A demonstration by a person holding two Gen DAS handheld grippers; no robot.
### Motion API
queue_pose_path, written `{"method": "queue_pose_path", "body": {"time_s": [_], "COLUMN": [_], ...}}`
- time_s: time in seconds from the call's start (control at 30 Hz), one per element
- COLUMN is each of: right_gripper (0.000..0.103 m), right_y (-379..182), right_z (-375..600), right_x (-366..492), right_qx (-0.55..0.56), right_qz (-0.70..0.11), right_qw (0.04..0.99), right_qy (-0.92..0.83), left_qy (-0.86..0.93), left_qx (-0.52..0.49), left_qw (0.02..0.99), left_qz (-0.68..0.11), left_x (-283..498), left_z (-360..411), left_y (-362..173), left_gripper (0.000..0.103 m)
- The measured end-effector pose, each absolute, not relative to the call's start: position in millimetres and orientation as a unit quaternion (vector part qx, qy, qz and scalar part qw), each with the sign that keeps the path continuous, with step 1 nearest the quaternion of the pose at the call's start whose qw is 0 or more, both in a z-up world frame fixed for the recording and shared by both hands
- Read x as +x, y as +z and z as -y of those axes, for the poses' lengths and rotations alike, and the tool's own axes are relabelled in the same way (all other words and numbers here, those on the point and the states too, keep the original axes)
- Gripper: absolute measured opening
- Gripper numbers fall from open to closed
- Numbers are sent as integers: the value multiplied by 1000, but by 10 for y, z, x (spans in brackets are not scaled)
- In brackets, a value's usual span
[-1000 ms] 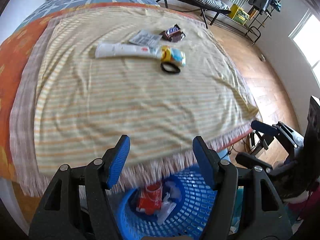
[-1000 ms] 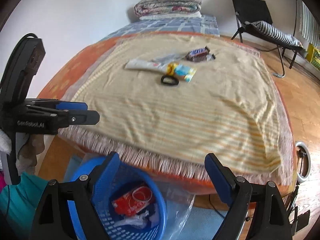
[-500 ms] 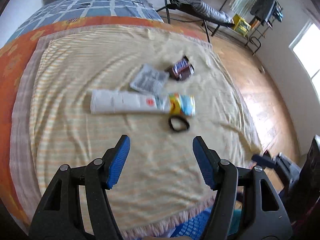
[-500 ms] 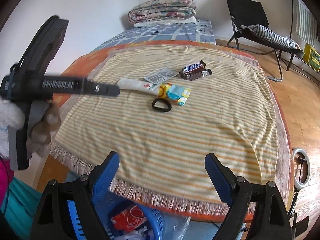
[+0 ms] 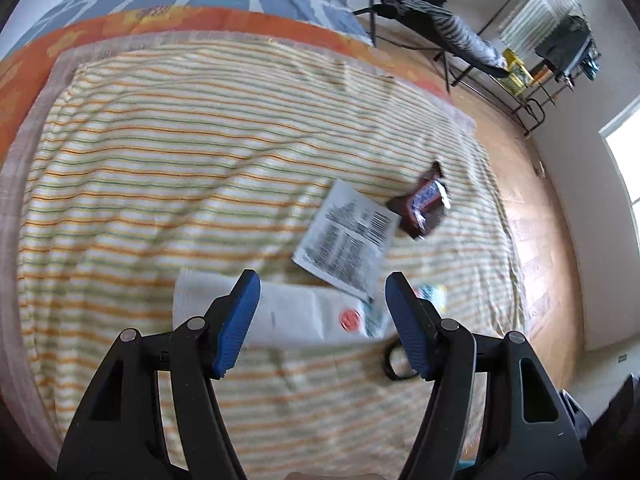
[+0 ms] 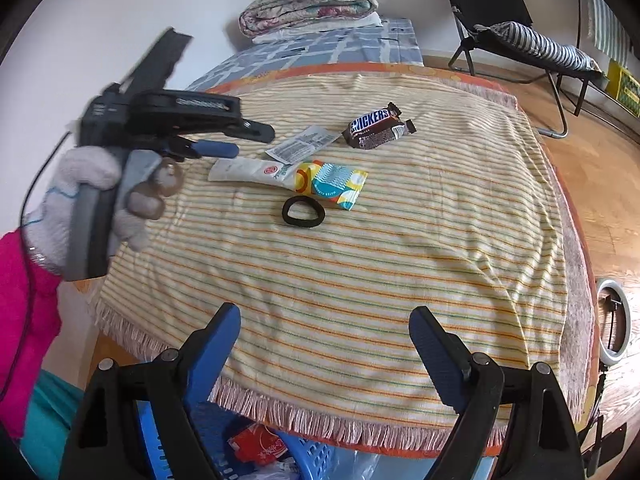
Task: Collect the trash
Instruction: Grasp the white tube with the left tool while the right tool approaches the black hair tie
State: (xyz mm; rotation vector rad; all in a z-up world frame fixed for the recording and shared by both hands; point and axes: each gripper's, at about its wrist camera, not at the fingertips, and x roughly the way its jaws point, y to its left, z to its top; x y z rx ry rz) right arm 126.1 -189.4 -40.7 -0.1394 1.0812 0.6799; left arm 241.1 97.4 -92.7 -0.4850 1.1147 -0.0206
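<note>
Trash lies on the striped blanket [image 6: 400,248]: a white tube [image 6: 248,170] [image 5: 288,312], a colourful wrapper [image 6: 332,184], a printed sachet [image 6: 304,144] [image 5: 348,240] and a Snickers bar [image 6: 376,126] [image 5: 424,208]. A black hair band [image 6: 303,211] sits in front of them. My left gripper [image 5: 322,284] [image 6: 252,142], held by a gloved hand, hovers open just above the tube's flat end with nothing gripped. At the near fringe of the blanket my right gripper [image 6: 326,320] stands open and empty above the blue basket [image 6: 304,456], which holds a red wrapper [image 6: 260,442].
A folded quilt [image 6: 312,0] lies at the head of the bed. A black folding chair [image 6: 500,12] with a striped cushion stands on the wooden floor [image 6: 600,160] at the right. A ring light [image 6: 612,320] is beside the bed's right edge.
My left gripper travelled from above the basket out over the blanket and now sits over the tube. My right gripper edged forward towards the bed. Both stayed open.
</note>
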Motion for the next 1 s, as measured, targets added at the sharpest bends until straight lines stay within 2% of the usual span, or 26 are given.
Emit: {"method": "queue_pose_path", "body": {"time_s": [0.27, 0.53, 0.63, 0.83, 0.87, 0.9, 1.0], "right_gripper": [86, 84, 84, 83, 82, 82, 80], "right_y": [-432, -412, -419, -472, -477, -481, -491], "right_z": [1889, 1901, 1911, 1936, 1932, 1928, 1905], "right_x": [1312, 1353, 1366, 1430, 1444, 1458, 1534], "right_qx": [-58, -56, -54, -40, -38, -36, -24], "right_qz": [-511, -508, -509, -522, -523, -524, -530], "right_qw": [796, 800, 799, 795, 794, 794, 791], "right_qy": [320, 315, 314, 307, 307, 306, 305], "left_qy": [-5, -46, -59, -64, -66, -66, -62], "left_qx": [-237, -184, -154, -93, -87, -78, -57], "left_qw": [813, 803, 800, 808, 808, 807, 810], "left_qz": [-532, -564, -577, -578, -579, -581, -581], "left_x": [2560, 2353, 2239, 2177, 2185, 2184, 2162], "left_z": [-1040, -832, -704, -467, -438, -408, -370], "left_y": [-1115, -1085, -1071, -1003, -1008, -1015, -1029], "left_gripper": [67, 67, 61, 60, 52, 49, 45]}}
